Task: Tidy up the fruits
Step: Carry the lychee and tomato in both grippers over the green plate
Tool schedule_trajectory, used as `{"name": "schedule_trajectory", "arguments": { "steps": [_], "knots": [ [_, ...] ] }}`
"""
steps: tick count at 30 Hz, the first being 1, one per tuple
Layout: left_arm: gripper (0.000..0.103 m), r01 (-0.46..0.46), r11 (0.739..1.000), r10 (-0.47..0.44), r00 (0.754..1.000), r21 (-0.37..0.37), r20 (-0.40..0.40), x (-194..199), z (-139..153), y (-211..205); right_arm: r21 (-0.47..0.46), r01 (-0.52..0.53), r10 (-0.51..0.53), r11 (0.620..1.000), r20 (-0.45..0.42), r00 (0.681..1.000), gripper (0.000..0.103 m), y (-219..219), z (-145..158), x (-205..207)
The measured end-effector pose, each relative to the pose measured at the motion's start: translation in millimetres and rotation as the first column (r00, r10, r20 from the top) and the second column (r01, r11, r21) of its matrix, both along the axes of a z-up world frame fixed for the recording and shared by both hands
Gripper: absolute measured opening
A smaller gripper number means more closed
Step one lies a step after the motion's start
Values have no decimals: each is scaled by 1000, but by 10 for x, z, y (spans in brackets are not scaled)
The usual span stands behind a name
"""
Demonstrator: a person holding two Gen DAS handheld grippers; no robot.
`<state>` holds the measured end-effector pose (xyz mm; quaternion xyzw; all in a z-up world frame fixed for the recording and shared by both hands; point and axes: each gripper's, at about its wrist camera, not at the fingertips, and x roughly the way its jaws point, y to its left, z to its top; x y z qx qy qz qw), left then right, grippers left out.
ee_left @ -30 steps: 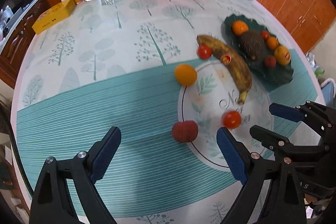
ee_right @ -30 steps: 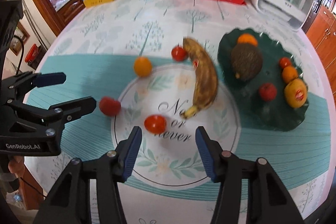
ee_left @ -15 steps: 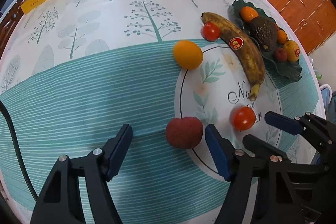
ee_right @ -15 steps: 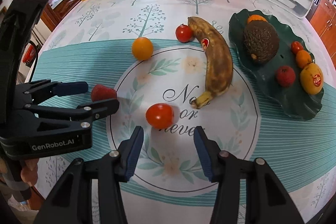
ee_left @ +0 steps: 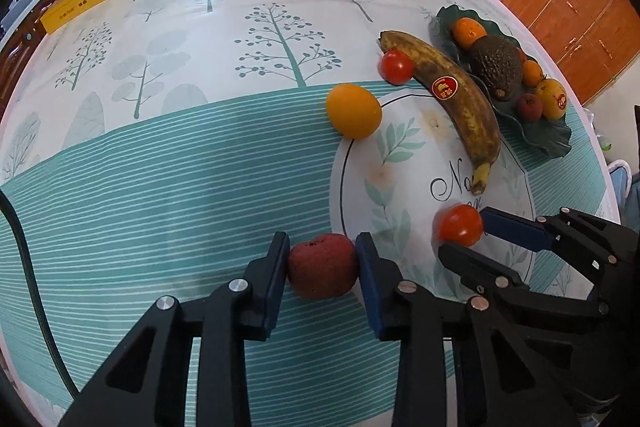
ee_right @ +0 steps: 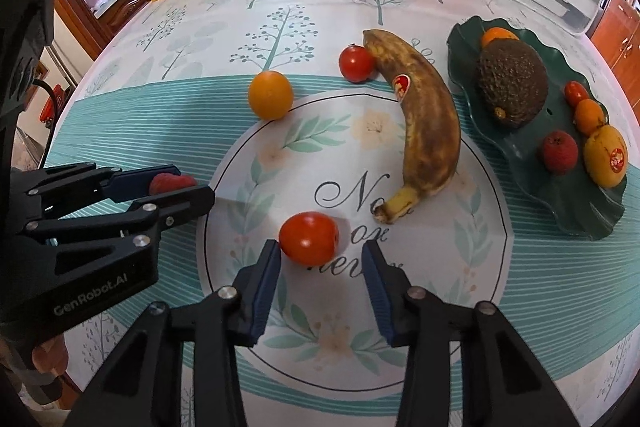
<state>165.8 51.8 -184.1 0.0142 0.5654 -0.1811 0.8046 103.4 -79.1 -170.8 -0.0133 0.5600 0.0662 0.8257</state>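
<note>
On the tree-print tablecloth, the left gripper is clamped on a lychee, half hidden in the right view. The right gripper is closing around a tomato, pads not yet pressing. Open cloth lies leftward; the green plate sits near the table's right edge.

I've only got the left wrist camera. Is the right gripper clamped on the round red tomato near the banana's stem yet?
Observer: Not yet. The right gripper is closing around the round red tomato, but a gap shows beside its right-hand pad.
Operator: What's behind the dark bumpy avocado on the dark green leaf-shaped plate?
Observer: A small red cherry tomato, next to the small orange fruit.
</note>
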Motion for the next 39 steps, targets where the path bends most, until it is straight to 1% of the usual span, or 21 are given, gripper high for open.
{"name": "schedule_trajectory", "arguments": {
  "steps": [3, 6, 14, 25, 31, 35, 39],
  "knots": [
    [32, -4, 1000, 4, 1000, -1, -3, -37, 20, 49, -17, -10, 10, 1000, 5, 1000, 31, 35, -20, 16],
    [32, -10, 1000, 10, 1000, 0, -4, -65, 40, 85, -29, -19, 19, 999, 12, 1000, 31, 55, -22, 15],
    [32, -28, 1000, 28, 1000, -1, 5, -151, 150, 152, -3, -26, 26, 1000, 16, 1000, 30, 30, 31, -64],
    [32, -29, 1000, 29, 999, -5, 26, -299, 374, 80, 35, -40, 38, 999, 41, 998, 30, -51, 231, -268],
    [32, -18, 999, 20, 998, -26, 56, -374, 632, -71, 42, -47, 44, 998, 77, 996, 30, -201, 475, -371],
    [32, 9, 999, -6, 996, -40, 86, -394, 861, -297, 39, -46, 41, 998, 123, 992, 30, -383, 732, -416],
    [32, 44, 998, -37, 991, -51, 131, -377, 1122, -576, 31, -41, 35, 999, 180, 983, 30, -669, 1098, -392]
  ]
}}
